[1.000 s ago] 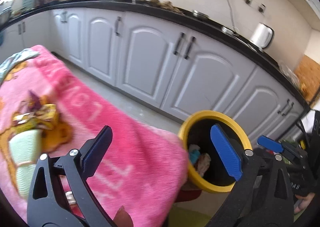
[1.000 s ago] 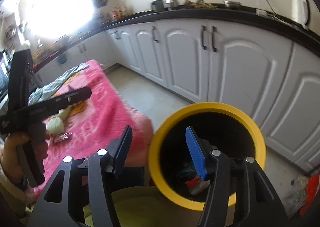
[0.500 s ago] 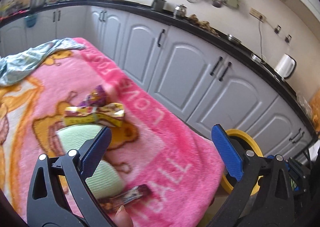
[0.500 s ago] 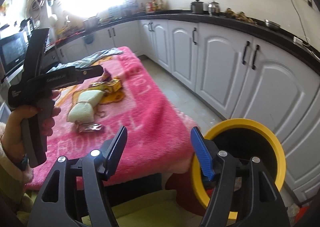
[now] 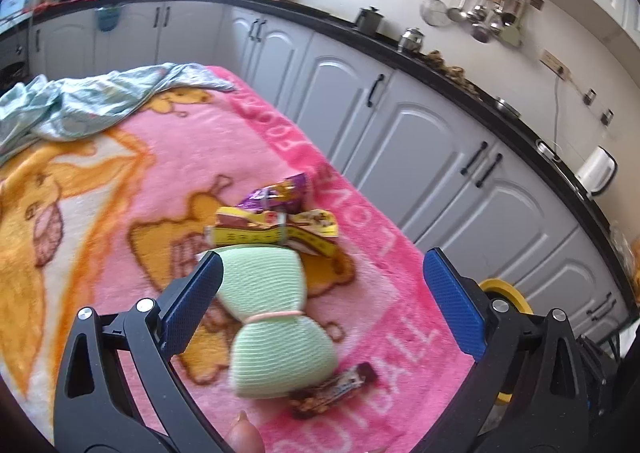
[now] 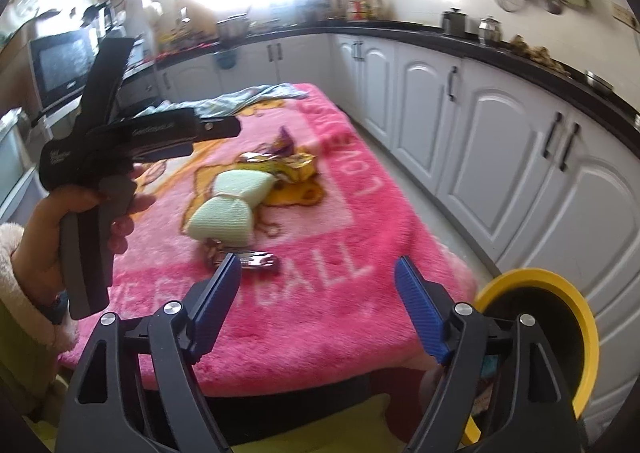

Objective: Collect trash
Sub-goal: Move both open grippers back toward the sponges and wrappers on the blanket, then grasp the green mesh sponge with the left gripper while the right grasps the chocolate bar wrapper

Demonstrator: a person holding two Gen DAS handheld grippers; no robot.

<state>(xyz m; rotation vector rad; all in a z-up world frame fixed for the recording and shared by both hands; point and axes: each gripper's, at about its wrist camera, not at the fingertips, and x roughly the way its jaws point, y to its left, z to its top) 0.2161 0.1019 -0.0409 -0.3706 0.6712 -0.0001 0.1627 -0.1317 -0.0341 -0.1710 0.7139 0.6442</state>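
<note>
- Both views have swung away from the yellow bin (image 6: 536,333), which a second ago filled the middle of each frame; it now sits at the lower right edge, and the pink blanket (image 5: 360,213) with the remaining trash fills the centre.
- The right gripper (image 6: 318,307) has just been opening its jaws; they stand wide apart with nothing between them. That reads as a drop finished and a return for the next piece.
- The left gripper (image 5: 322,299) is likewise spread wide and empty, pointing down at the blanket from above.
- Trash still to collect: a dark candy-bar wrapper (image 5: 334,389) at lower centre of the left view, a yellow wrapper (image 5: 276,233) and a purple wrapper (image 5: 280,193) above it. A green knit bundle (image 5: 272,317) tied with a band lies between them.
- In the right view, the left hand (image 6: 76,229) grips its tool's handle at the left edge, held up above the blanket's near side.
- The candy-bar wrapper lies nearest both grippers, so it looks the likely next pick.
</note>
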